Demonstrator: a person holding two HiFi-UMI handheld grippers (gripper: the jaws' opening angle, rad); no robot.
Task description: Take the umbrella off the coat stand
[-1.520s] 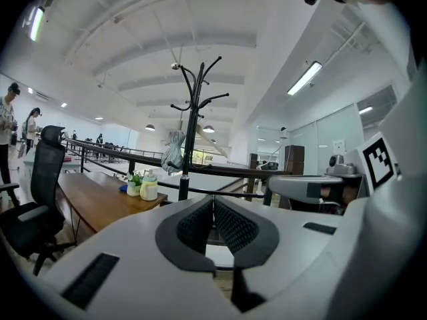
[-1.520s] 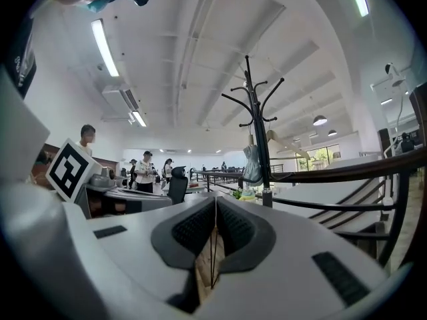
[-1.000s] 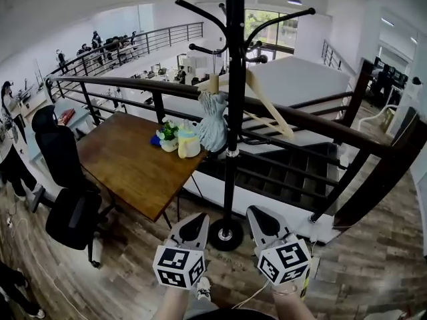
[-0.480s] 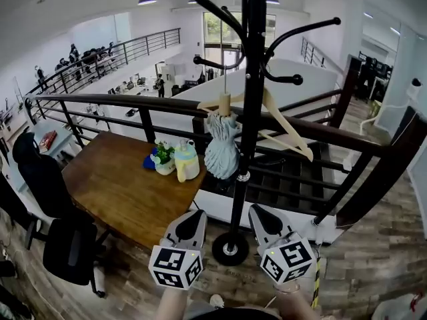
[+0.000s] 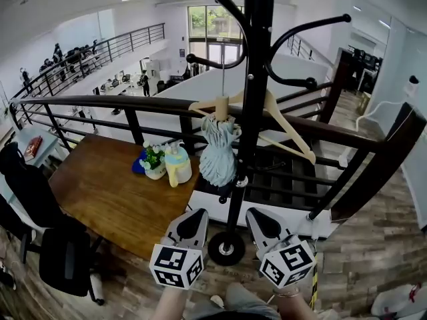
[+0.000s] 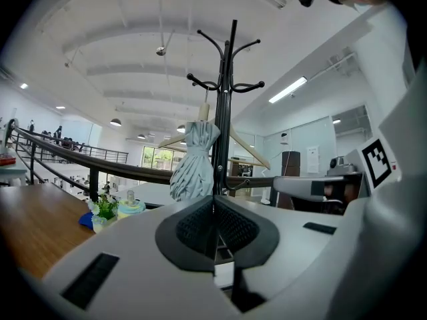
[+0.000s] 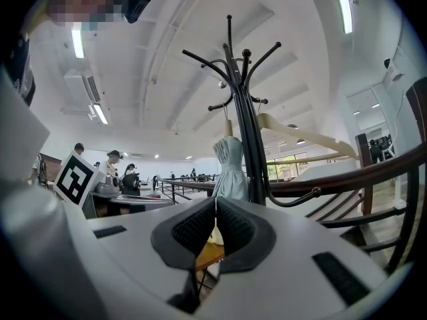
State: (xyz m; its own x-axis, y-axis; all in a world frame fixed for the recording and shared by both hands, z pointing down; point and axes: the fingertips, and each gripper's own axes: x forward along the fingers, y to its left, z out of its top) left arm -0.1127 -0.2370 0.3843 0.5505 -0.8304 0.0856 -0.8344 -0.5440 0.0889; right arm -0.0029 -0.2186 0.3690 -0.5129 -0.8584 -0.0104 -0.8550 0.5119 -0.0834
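A folded pale-blue umbrella [image 5: 219, 153] hangs from a hook of the black coat stand [image 5: 253, 99], beside a wooden hanger [image 5: 280, 129]. Both grippers are held low in front of the stand's base [image 5: 227, 247], apart from the umbrella. My left gripper [image 5: 197, 213] is shut with nothing in it, and my right gripper [image 5: 253, 213] is shut and empty too. In the left gripper view the umbrella [image 6: 194, 164] hangs ahead, just left of the pole [image 6: 224, 112], beyond the closed jaws of the left gripper [image 6: 214, 200]. In the right gripper view the umbrella [image 7: 231, 169] is straight ahead, above the right gripper [image 7: 216, 204].
A wooden table [image 5: 100, 192] stands left of the stand with a small plant pot [image 5: 154, 163] and a yellow-and-teal bottle [image 5: 177, 166] on it. A black office chair [image 5: 60, 262] is at lower left. A dark railing [image 5: 133, 104] and a stairwell [image 5: 287, 179] lie behind the stand.
Both grippers and the head camera have come closer to the coat stand, which now looms larger. The jaws stay shut and the umbrella still hangs on its hook.
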